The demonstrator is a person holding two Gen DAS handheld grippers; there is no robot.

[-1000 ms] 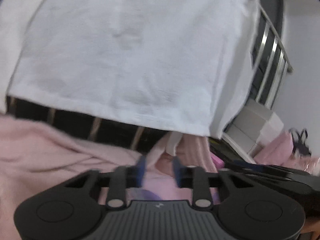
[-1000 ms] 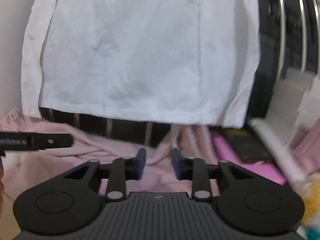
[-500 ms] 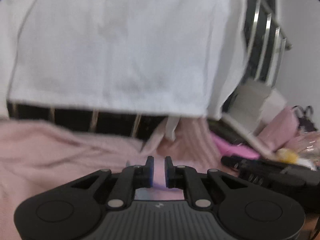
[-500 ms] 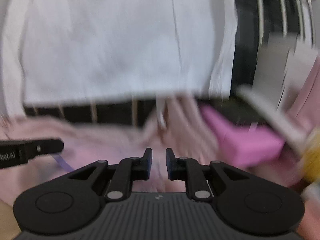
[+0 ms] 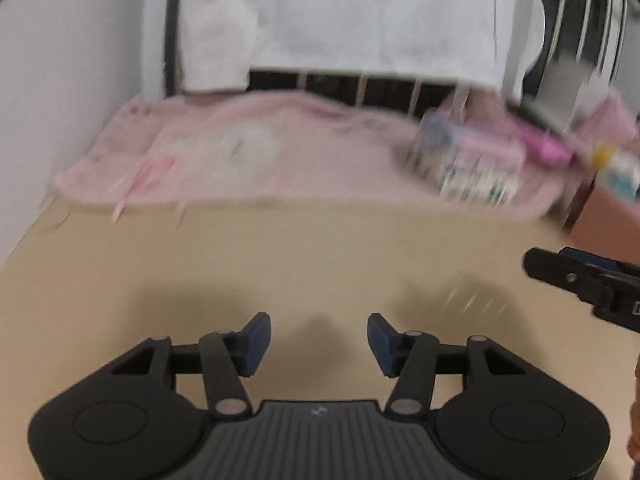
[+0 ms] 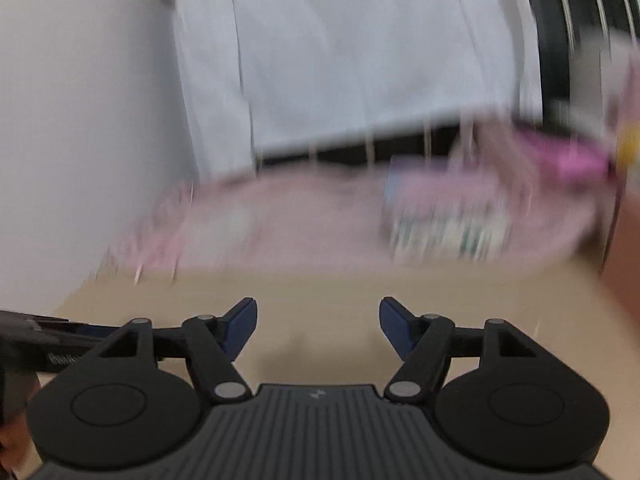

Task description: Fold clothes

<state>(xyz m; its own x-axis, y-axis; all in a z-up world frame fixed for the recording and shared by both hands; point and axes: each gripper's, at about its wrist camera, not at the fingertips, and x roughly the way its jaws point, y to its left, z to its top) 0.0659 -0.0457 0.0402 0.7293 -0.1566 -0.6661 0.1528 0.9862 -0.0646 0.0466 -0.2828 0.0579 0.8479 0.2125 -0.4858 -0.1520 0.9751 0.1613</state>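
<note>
A pink garment (image 5: 256,152) lies spread flat at the far side of the tan table (image 5: 304,248), with a patterned folded piece (image 5: 468,160) on its right part. In the right wrist view the same pink garment (image 6: 304,224) is blurred. My left gripper (image 5: 319,338) hovers over bare table well short of the garment, jaws opening, nothing between them. My right gripper (image 6: 318,326) is likewise over bare table, jaws opening and empty. The right gripper's fingers (image 5: 560,270) show at the left view's right edge.
A white cloth (image 5: 376,16) hangs over a dark railed frame (image 5: 576,20) behind the table. A pale wall (image 5: 72,60) stands at the left. Pink and yellow items (image 5: 552,148) sit at the far right. Part of a hand (image 6: 624,264) shows at the right edge.
Both grippers pulled back from the pink garment to over bare table, and both went from nearly shut to wide apart. The garment now lies flat at the far side.
</note>
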